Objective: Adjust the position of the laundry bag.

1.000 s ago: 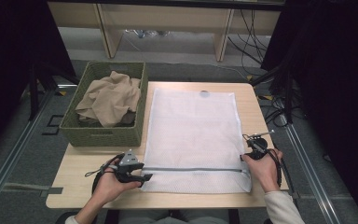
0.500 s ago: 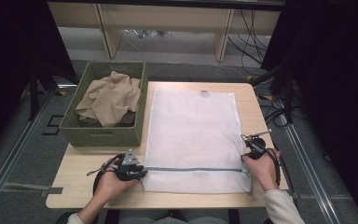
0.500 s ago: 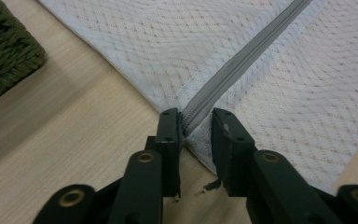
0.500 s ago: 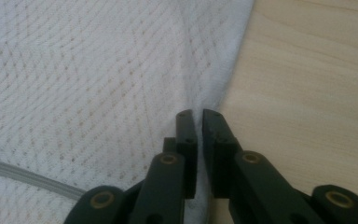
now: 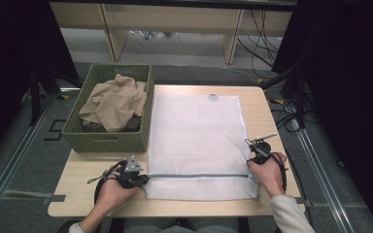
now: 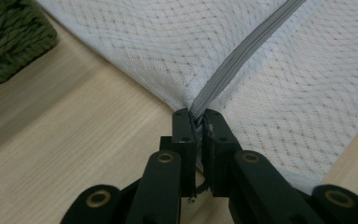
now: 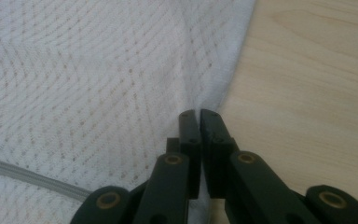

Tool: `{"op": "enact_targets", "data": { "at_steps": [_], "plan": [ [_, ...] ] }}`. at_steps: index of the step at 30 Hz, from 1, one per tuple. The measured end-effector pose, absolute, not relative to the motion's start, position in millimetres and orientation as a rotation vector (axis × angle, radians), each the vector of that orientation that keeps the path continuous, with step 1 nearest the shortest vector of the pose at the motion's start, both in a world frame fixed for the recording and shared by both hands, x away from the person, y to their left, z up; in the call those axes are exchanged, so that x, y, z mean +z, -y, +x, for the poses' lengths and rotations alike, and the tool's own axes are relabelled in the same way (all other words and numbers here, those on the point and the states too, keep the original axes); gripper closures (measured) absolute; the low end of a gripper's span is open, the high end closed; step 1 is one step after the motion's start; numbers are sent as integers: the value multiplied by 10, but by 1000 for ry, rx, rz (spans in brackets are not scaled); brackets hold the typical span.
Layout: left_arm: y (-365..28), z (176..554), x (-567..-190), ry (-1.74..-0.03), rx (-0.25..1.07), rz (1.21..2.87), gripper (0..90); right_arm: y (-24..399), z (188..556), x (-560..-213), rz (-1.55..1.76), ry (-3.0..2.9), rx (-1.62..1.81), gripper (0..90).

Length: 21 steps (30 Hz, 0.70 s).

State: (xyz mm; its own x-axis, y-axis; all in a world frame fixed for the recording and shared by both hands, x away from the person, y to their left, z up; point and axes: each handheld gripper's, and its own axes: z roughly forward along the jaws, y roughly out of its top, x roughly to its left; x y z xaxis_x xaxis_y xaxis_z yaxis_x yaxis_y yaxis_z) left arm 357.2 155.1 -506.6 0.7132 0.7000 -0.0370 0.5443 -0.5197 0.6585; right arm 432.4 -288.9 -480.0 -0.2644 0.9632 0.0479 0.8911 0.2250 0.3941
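A white mesh bag (image 5: 199,136) lies flat on the wooden table (image 5: 77,194), with a grey zipper (image 5: 199,175) running across its near end. My left gripper (image 5: 145,178) is at the bag's left edge. Its jaws have just been closing, and in the left gripper view the left gripper (image 6: 199,116) is shut on the end of the zipper (image 6: 242,51). My right gripper (image 5: 250,158) is at the bag's right edge, a little beyond the zipper. Its jaws have also just been closing, and the right gripper (image 7: 199,112) is pinching the mesh hem.
A green woven basket (image 5: 102,141) stands at the table's left with a crumpled beige cloth (image 5: 114,102) in it, close to the bag's left side. Bare wood borders the bag on the right and near sides. Cables lie on the floor beyond.
The right hand has shifted slightly inward to the bag's right edge. The left hand has stayed at the zipper end. The bag lies as before.
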Motion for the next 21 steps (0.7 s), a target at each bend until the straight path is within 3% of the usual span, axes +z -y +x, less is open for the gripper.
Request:
{"op": "enact_targets", "data": {
  "at_steps": [9,12,16,21],
  "plan": [
    [-1623,3574,-5076,-952,294,2245,809,2811,4253,-4781,1753,-2289,502,883],
    [-1651,3573,-5058,-943,281,2229,724,2834,4247,-4784,1755,-2296,492,856],
    [-1669,3540,-4998,-950,252,2157,540,2881,4211,-4735,1740,-2293,523,764],
    [-1601,3533,-4918,-934,269,2099,428,2929,4180,-4667,1736,-2272,553,693]
  ]
}}
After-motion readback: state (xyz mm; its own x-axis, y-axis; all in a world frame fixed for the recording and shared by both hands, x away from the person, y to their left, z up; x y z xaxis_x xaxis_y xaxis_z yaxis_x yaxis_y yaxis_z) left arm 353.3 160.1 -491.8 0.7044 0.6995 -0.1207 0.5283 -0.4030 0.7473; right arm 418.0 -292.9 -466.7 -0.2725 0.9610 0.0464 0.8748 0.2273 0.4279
